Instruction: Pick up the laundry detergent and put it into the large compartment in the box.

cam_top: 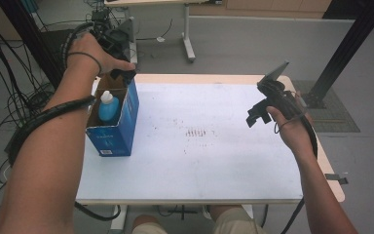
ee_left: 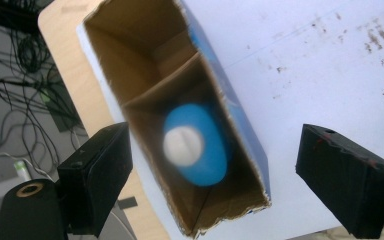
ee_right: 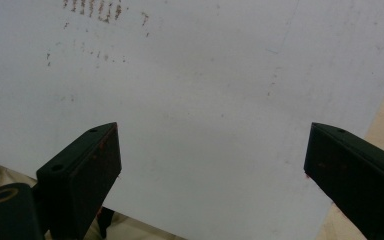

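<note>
We see the person's left forearm reach far up the left side of the desk (cam_top: 214, 165), the wrist bent so the left gripper (cam_top: 122, 74) hangs over the far end of an open blue carton (cam_top: 121, 122); in the left gripper view its jaws stand wide apart with nothing between them, one over the desk's left edge and one over the white top, the carton's mouth between them below. The right hand (cam_top: 292, 127) is held up over the right side of the desk, well apart from the carton, and the right gripper (ee_right: 210, 165) points down at the bare white surface with its jaws spread wide and empty. The carton stands upright near the desk's left edge, its open top facing up and its long side running from near to far. Inside, on the near side of a cardboard divider, a blue bottle (ee_left: 196, 145) stands upright with its white cap (ee_left: 182, 145) pointing straight up.
</note>
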Motion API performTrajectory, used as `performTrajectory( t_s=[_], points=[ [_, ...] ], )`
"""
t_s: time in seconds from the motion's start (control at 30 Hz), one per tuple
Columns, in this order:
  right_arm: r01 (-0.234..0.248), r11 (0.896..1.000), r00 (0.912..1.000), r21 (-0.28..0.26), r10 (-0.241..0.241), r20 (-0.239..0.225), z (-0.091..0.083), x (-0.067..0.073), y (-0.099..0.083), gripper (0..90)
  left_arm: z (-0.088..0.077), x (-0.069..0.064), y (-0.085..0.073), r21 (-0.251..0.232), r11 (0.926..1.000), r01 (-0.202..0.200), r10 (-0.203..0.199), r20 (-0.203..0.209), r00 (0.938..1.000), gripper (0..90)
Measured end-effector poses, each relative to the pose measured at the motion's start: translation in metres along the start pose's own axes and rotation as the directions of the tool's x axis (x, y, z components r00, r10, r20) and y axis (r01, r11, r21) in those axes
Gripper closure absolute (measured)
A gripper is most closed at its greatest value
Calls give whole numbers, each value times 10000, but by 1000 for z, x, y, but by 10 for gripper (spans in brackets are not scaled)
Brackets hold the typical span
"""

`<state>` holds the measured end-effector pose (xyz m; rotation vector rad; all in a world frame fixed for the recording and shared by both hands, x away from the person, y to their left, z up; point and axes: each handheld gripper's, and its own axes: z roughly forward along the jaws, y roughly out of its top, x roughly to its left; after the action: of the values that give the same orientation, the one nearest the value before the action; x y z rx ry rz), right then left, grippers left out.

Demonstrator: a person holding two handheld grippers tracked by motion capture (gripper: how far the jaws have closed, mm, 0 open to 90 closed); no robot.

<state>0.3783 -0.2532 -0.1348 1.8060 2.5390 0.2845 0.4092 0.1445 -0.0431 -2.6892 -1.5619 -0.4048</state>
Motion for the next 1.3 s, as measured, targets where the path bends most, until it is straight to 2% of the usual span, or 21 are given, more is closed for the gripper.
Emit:
performTrajectory(
  t_s=[0.1,0.23,0.37,0.43,0.47,0.5,0.57,0.6,0.63,0.73,0.8,0.83,0.9,1.03,1.2,1.3],
  points=[
    [-94,10000,10000,25,94,17,0,-2,1,80,-1,-8,12,75,9985,-542,542,-5,9985,147],
    [-119,9999,9999,55,119,21,1,-5,2,80,-2,-18,27,110,9953,-958,956,131,9953,149],
    [-211,9997,9998,135,211,11,3,-9,3,80,-2,-27,39,33,9892,-1468,1467,211,9890,145],
    [-190,9997,9998,153,189,15,4,-10,4,80,-2,-31,43,-101,9833,-1818,1820,221,9831,138],
    [-212,9997,9998,156,212,25,4,-10,4,80,-1,-34,46,-141,9772,-2117,2119,182,9771,135],
    [-228,9996,9997,158,228,18,4,-10,4,80,-1,-36,47,-175,9747,-2227,2230,205,9746,132],
    [-238,9996,9997,158,237,26,4,-11,5,80,0,-41,52,-190,9638,-2658,2662,216,9637,130],
    [-267,9995,9996,165,267,21,4,-11,5,80,2,-44,54,-200,9551,-2955,2959,188,9550,132],
    [-285,9994,9996,206,284,33,5,-11,6,80,3,-46,57,-162,9511,-3084,3087,225,9509,134],
    [-299,9993,9995,227,298,60,6,-12,7,80,7,-47,63,-252,9448,-3266,3275,464,9437,146],
    [-291,9992,9995,274,288,94,7,-12,9,80,9,-48,68,-138,9444,-3286,3289,573,9426,144],
    [-295,9992,9995,276,291,151,8,-12,9,80,10,-49,71,-100,9419,-3356,3356,581,9402,144],
    [-343,9990,9993,297,338,153,9,-12,10,80,12,-49,76,-54,9436,-3312,3307,706,9411,140],
    [-378,9987,9991,355,371,202,11,-14,13,80,14,-49,84,60,9382,-3459,3441,872,9349,129],
    [-431,9984,9989,357,424,216,12,-16,14,80,17,-48,92,87,9382,-3460,3432,1078,9331,134],
    [-494,9980,9985,381,485,247,13,-18,15,80,20,-47,95,20,9354,-3535,3506,1229,9284,132]
  ],
)
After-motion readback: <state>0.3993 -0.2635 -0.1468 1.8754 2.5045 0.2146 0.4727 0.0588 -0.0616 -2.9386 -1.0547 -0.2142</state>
